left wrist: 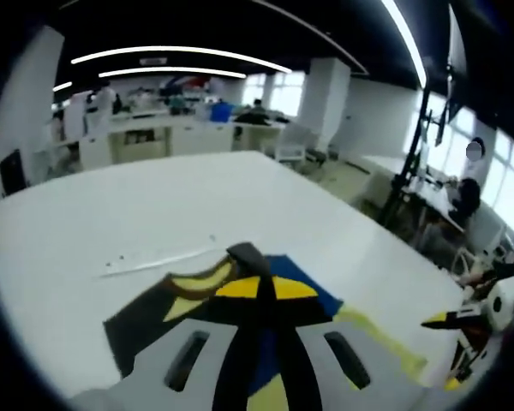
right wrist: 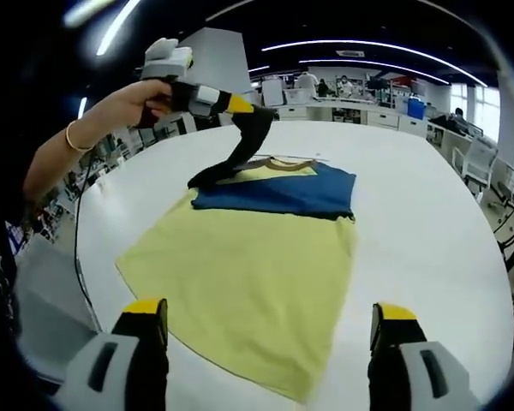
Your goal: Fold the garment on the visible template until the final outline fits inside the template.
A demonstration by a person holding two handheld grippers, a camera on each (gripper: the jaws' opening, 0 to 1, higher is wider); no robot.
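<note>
Nearest, right gripper (right wrist: 270,330) gaping wide, empty, at near hem of shirt (right wrist: 248,257) spread flat on white table (right wrist: 428,214). Beyond, left gripper (right wrist: 259,118) clamped on dark sleeve (right wrist: 231,158), lifted. Could slip free, or drag whole shirt askew.

Left gripper (left wrist: 255,261) jaws closed on dark sleeve (left wrist: 154,321) of garment (left wrist: 304,291), lifted off white table (left wrist: 154,205). Blue and yellow cloth beneath. Right gripper (left wrist: 454,330) near right edge. Office desks far behind.
</note>
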